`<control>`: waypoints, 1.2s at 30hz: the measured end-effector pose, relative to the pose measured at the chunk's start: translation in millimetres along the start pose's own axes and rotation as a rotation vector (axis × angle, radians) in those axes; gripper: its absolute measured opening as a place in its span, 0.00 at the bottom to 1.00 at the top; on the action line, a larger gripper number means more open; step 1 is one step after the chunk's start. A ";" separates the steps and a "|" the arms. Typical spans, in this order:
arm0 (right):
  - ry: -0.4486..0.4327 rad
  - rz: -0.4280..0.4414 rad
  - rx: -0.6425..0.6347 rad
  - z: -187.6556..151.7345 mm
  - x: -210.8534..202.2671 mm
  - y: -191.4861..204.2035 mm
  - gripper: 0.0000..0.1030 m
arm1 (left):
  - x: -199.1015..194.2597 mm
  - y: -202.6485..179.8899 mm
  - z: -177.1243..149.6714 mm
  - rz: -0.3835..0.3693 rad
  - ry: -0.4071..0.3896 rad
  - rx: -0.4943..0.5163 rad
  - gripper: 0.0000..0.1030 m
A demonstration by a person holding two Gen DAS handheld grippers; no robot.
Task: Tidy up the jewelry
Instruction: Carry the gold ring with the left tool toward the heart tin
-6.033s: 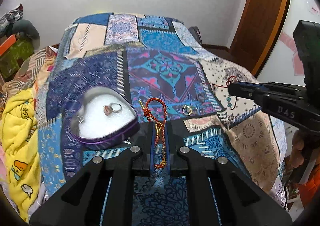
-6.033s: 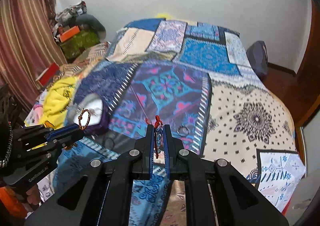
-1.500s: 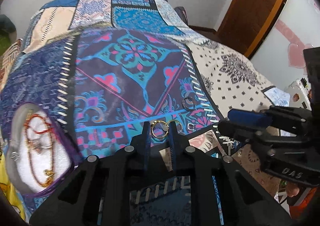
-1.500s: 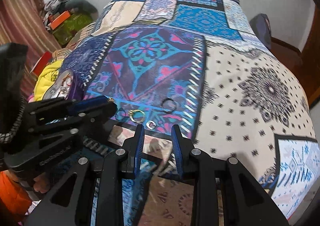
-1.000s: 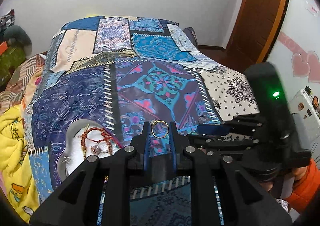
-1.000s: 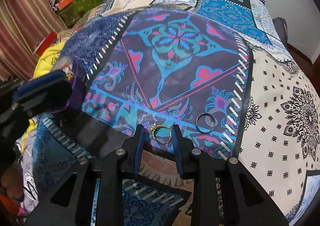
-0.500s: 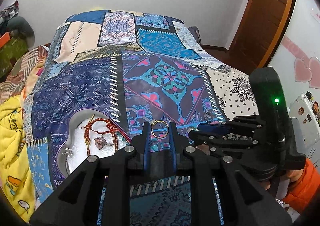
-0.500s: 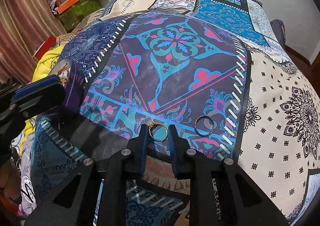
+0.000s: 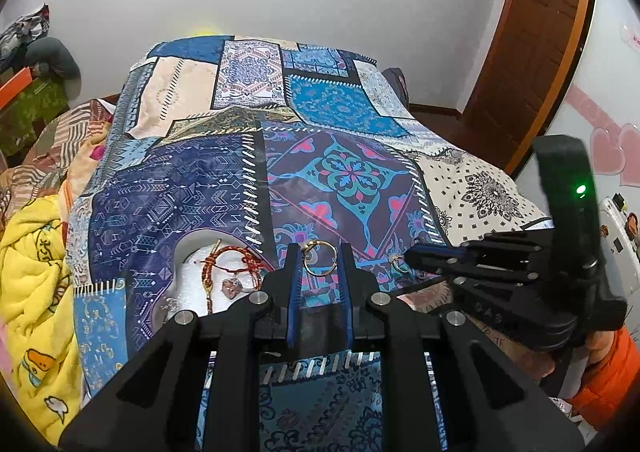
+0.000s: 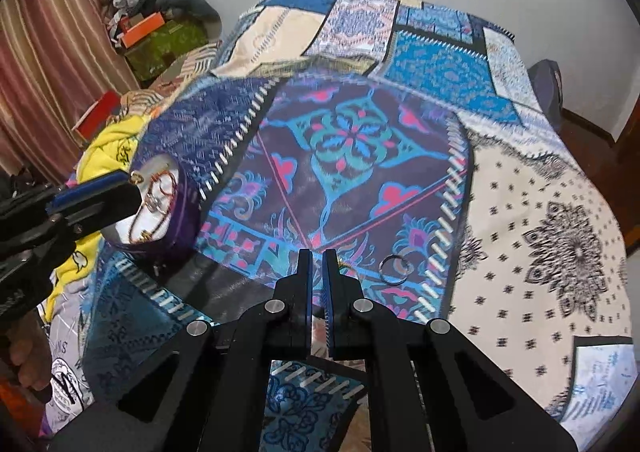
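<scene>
My left gripper [image 9: 319, 258] is shut on a gold ring [image 9: 319, 259] and holds it above the bedspread, just right of the heart-shaped jewelry box [image 9: 188, 280]. The box holds a red cord bracelet [image 9: 224, 256] and a stone ring [image 9: 232, 286]. My right gripper [image 10: 316, 256] has its jaws nearly together on a second gold ring; only a sliver [image 10: 342, 262] shows beside the right finger. In the left wrist view that ring [image 9: 396, 261] sits at the right gripper's tip. A silver ring [image 10: 394, 264] lies on the bedspread, right of the right gripper.
A patchwork bedspread [image 9: 340, 172] covers the bed. A yellow blanket [image 9: 28, 260] lies at the left edge. Boxes and clothes [image 10: 160, 28] are piled past the bed's left side. A wooden door [image 9: 536, 32] stands at the right.
My right gripper has closed on the second gold ring and lifted it off the bedspread. My left gripper, still holding its ring, has shifted slightly toward the box.
</scene>
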State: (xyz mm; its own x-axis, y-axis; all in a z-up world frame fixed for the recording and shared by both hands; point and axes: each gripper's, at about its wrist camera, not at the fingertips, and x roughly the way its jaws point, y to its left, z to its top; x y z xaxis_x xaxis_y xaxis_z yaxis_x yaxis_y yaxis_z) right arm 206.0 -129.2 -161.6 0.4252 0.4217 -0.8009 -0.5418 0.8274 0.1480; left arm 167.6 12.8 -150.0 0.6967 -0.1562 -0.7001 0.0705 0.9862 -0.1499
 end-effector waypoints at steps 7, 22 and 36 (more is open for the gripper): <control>0.046 0.058 0.113 3.1 -3.9 -21.9 0.12 | -14.4 6.1 0.5 0.006 -0.028 -0.012 0.16; 0.154 -0.039 0.000 -7.6 46.8 -7.8 0.30 | -11.4 26.3 -7.8 0.023 -0.013 -0.049 0.16; 0.110 -0.011 0.016 -10.5 44.9 -11.5 0.15 | 0.7 31.4 -9.6 0.023 0.005 -0.066 0.16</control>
State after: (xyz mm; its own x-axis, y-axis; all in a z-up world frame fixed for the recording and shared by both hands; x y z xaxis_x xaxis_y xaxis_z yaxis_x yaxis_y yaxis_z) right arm 223.7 -123.6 -205.4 0.3487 0.3700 -0.8611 -0.5255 0.8379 0.1472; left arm 163.5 43.1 -161.8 0.6942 -0.1338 -0.7072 0.0072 0.9838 -0.1791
